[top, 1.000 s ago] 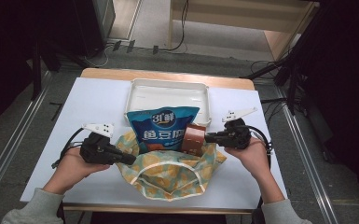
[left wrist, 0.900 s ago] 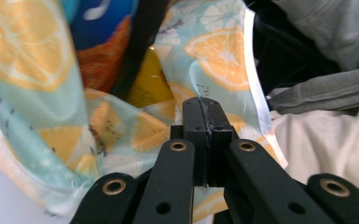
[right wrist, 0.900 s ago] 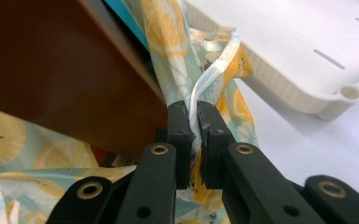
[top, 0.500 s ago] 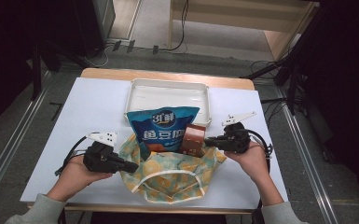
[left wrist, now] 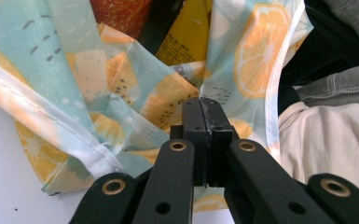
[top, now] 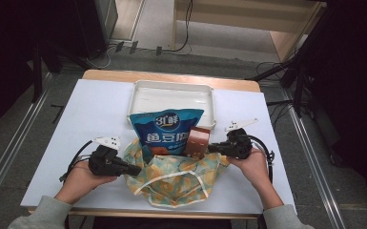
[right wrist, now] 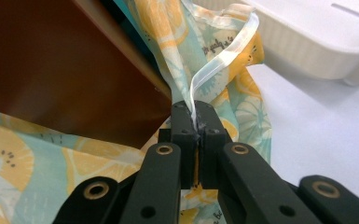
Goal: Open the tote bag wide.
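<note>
At the fruit-print bag (top: 171, 176), left claw (left wrist: 206, 107) and right claw (right wrist: 196, 116) both clamped tight on its fabric edge.

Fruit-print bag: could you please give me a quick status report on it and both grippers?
Left gripper and right gripper both shut on the bag's edges. Blue snack packet and brown box stand inside. White tray behind; nothing blocking.

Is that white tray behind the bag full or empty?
Empty. The white tray shows only its bare inside in the high view; the blue snack packet stands in the fruit-print bag in front of it.
</note>
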